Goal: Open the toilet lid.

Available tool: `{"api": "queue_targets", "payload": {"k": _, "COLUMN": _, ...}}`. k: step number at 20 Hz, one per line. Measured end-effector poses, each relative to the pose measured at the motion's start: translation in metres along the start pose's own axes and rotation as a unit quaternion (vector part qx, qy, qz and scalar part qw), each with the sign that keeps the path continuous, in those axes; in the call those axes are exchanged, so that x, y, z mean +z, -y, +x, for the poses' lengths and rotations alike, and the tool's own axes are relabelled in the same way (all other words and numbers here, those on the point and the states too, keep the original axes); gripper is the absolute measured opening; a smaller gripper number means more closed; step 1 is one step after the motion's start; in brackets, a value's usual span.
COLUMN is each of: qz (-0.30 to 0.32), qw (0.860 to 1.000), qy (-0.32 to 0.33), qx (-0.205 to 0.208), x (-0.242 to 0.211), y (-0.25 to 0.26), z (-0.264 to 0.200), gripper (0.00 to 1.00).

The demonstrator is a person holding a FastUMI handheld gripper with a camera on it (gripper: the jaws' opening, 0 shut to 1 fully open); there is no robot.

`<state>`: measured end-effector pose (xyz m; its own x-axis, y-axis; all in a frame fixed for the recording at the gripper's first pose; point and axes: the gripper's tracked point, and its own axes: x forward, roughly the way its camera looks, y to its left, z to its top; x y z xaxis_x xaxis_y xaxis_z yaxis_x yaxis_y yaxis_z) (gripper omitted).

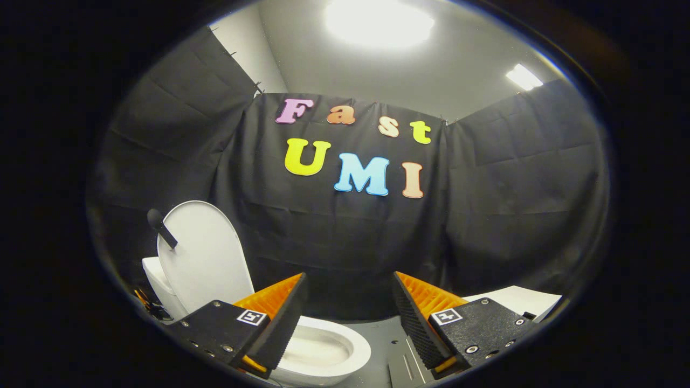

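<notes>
- Lid (202,258) of the toilet stands already raised, upright and leaning back toward the tank (156,283), off to the left of the gripper (349,315) and a little beyond its left finger.
- Its long axis runs up and down, with the rounded free end at the top and the hinge end hidden low behind the left finger.
- Bowl (323,350) lies open below, just ahead of the left finger, its rim and pale inside showing between the two fingers and under the left one.
- The gripper's fingers stand wide apart and hold nothing; only the black cloth wall (345,242) and a bit of grey floor (377,334) show in the gap between them.
- Neither finger touches the lid or the bowl; how far the left finger is from the lid's face cannot be told here.
- A dark handle-like thing (160,226) sticks out by the lid's upper left edge; what it is cannot be told.
- A white surface (517,299) lies low beyond the right finger, well apart from the toilet.
- Judging from how the lid stands, the opening looks done, and little seems left but to draw the tool clear.
- If any move is still needed, it turns on the lid lying to the left: the left finger is the nearer one, and a push would go leftward and back against the lid's flat face.
- The risk, as I judge it, is knocking the upright lid forward so that it falls shut over the bowl.
</notes>
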<state>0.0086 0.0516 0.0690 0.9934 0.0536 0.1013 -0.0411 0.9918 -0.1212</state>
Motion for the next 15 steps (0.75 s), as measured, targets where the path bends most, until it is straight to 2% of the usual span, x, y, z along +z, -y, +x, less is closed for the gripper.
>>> {"api": "queue_targets", "payload": {"k": 12, "qz": -0.002, "qw": 0.999, "qy": -0.049, "qx": -0.021, "x": -0.061, "y": 0.019, "z": -0.011, "gripper": 0.95}}
{"api": "queue_targets", "payload": {"k": 15, "qz": 0.018, "qw": 0.997, "qy": -0.073, "qx": -0.018, "x": -0.076, "y": 0.024, "z": -0.012, "gripper": 0.95}}
